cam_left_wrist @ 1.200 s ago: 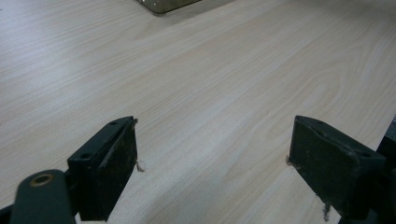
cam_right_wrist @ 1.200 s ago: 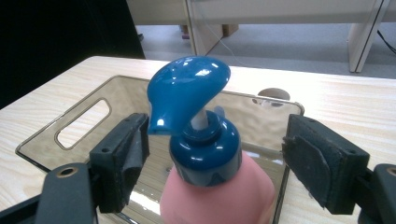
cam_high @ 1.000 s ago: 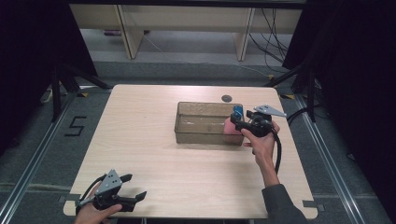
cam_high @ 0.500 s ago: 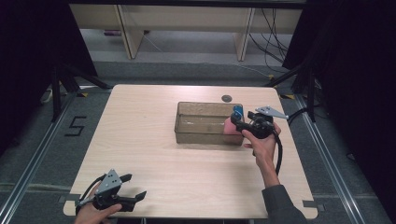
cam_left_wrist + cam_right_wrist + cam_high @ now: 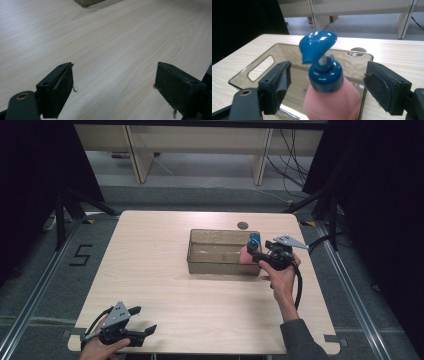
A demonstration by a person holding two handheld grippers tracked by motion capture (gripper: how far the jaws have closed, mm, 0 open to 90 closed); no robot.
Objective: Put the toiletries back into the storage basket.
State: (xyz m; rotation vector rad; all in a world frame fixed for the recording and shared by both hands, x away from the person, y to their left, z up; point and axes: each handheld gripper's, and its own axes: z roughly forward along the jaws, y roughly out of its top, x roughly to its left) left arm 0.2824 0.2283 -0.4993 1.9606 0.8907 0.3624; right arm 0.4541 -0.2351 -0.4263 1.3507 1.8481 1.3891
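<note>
My right tool stands wide, jaws just opened, either side of the upright pink pump bottle with a blue dispenser head at the right end of the clear plastic tray, far from my open left tool.

A pale wooden table carries a clear plastic bin right of centre.
</note>
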